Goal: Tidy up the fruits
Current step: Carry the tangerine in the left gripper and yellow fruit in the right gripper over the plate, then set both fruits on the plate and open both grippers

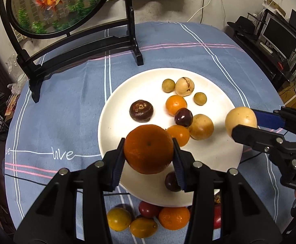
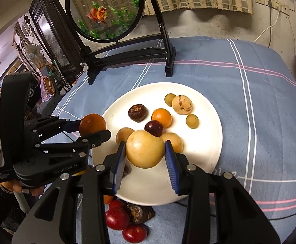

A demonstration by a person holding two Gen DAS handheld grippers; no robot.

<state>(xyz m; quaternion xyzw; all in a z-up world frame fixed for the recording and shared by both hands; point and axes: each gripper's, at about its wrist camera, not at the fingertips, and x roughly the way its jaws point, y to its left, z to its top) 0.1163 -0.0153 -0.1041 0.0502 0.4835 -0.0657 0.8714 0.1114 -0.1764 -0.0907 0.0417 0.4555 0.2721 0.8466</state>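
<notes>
A white plate (image 1: 127, 93) on the blue cloth holds several small fruits: small oranges, tan round fruits, a dark cherry and a brown water chestnut (image 1: 141, 110). My left gripper (image 1: 149, 152) is shut on a large orange (image 1: 149, 148), held above the plate's near left rim; it also shows in the right wrist view (image 2: 92, 124). My right gripper (image 2: 146, 152) is shut on a tan pear-like fruit (image 2: 145, 150) above the plate's near side; in the left wrist view that fruit (image 1: 240, 120) hangs over the plate's right rim.
Loose fruits lie on the cloth in front of the plate: yellow and orange citrus (image 1: 173, 217), red fruits (image 2: 117, 217) and a brown water chestnut (image 2: 136, 213). A black stand with a round goldfish screen (image 1: 52, 4) stands at the back left. Shelves and a monitor are off the table's right.
</notes>
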